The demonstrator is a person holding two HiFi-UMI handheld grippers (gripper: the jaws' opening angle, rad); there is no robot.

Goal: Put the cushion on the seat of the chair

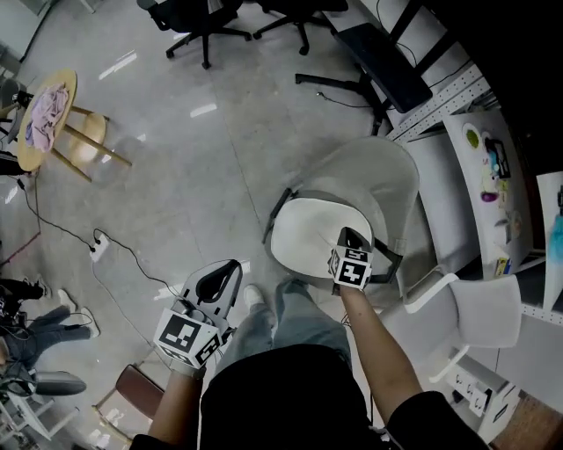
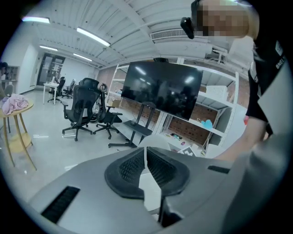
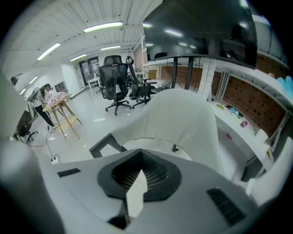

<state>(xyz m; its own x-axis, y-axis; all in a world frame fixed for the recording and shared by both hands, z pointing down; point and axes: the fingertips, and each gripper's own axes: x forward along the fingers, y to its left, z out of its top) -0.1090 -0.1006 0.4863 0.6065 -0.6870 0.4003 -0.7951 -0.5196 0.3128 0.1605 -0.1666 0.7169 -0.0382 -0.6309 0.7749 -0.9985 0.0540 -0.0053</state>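
Observation:
A white round cushion (image 1: 310, 239) lies on the seat of the pale grey chair (image 1: 374, 180), just ahead of the person's knees. My right gripper (image 1: 346, 235) hovers over the cushion's near right part, shut with nothing between its jaws. In the right gripper view the jaws (image 3: 142, 153) meet, with the chair back (image 3: 185, 121) and a dark armrest (image 3: 103, 146) beyond them. My left gripper (image 1: 230, 268) hangs over the floor left of the person's legs, apart from the chair. Its pads (image 2: 132, 169) stand together and hold nothing.
A round wooden side table (image 1: 69, 132) with pink cloth stands far left. Black office chairs (image 1: 198, 22) are at the back. A power strip with its cable (image 1: 98, 248) lies on the floor. A second white chair (image 1: 479, 312) and white shelving (image 1: 493, 167) close the right side.

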